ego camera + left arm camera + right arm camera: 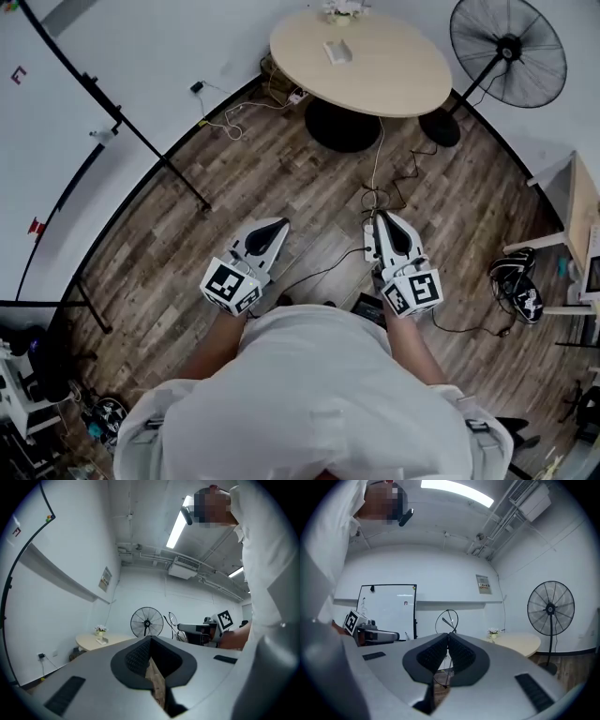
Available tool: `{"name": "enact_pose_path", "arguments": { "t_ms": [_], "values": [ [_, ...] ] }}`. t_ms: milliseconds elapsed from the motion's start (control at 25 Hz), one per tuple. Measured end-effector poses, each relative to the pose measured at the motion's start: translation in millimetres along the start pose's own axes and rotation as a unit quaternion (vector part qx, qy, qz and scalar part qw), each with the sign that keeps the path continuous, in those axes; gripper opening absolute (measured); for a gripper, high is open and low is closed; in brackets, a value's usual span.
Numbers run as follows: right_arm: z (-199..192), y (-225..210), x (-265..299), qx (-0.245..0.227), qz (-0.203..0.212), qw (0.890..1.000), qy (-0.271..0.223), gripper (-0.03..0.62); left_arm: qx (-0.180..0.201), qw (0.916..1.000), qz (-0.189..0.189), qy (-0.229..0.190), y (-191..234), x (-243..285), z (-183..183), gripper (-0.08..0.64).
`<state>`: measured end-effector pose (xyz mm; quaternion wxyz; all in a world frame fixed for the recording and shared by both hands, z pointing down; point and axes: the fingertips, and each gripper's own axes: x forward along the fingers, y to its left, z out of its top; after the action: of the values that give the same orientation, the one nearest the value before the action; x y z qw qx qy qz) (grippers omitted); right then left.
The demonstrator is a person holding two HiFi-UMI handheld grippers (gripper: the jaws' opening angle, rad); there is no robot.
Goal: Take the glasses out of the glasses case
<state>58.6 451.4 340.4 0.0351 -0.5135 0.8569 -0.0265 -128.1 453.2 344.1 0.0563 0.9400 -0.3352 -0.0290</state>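
Note:
Thin wire-framed glasses [447, 619] stick up out of my right gripper [448, 641], whose jaws are shut on the frame; one round lens shows above the pads. In the left gripper view the glasses [174, 623] jut from the right gripper's tip. From the head view both grippers hang in front of my torso over the wooden floor, the right gripper [382, 218] with the glasses [374, 199] at its tip. My left gripper [282, 225] has its jaws shut [150, 646] on nothing. A small pale object [337, 52] lies on the far table; I cannot tell whether it is the case.
A round beige table [394, 84] stands ahead, with a small flower pot [100, 631] on it. A standing fan [507, 52] is at the right, a whiteboard frame [112, 122] at the left. Cables [319, 274] trail across the floor. A desk [581, 211] and headset [517, 286] sit at the right.

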Motion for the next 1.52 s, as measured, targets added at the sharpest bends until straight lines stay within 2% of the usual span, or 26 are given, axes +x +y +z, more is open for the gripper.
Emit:
{"name": "enact_pose_path", "arguments": {
  "t_ms": [160,360,680,920,1080,1240,1360,1520],
  "values": [
    [2,-20,-28,0.015,0.004,1.000,-0.004,0.029,-0.022,0.9995,-0.020,-0.011,-36,15,9,0.012],
    [-5,-38,-53,0.035,0.017,0.999,-0.010,0.029,-0.015,0.9997,-0.002,0.017,-59,24,-4,0.012],
    [-14,-60,-95,0.055,0.041,0.998,-0.013,0.029,-0.001,0.9987,-0.016,0.049,-111,39,-12,0.012],
    [-37,-78,-118,0.080,0.035,0.996,0.000,0.029,0.003,0.9977,-0.019,0.066,-137,46,-25,0.012],
    [-45,-80,-113,0.090,0.036,0.995,0.007,0.029,-0.005,0.9971,-0.014,0.074,-131,47,-35,0.012],
    [-42,-85,-101,0.077,0.032,0.997,0.003,0.029,-0.017,0.9975,-0.018,0.066,-115,58,-34,0.012],
    [-28,-93,-85,0.056,0.020,0.998,-0.012,0.029,-0.019,0.9979,-0.025,0.056,-94,69,-30,0.012],
    [-17,-110,-52,0.043,0.005,0.999,-0.005,0.029,-0.029,0.9987,-0.028,0.033,-56,86,-21,0.012]
  ]
}}
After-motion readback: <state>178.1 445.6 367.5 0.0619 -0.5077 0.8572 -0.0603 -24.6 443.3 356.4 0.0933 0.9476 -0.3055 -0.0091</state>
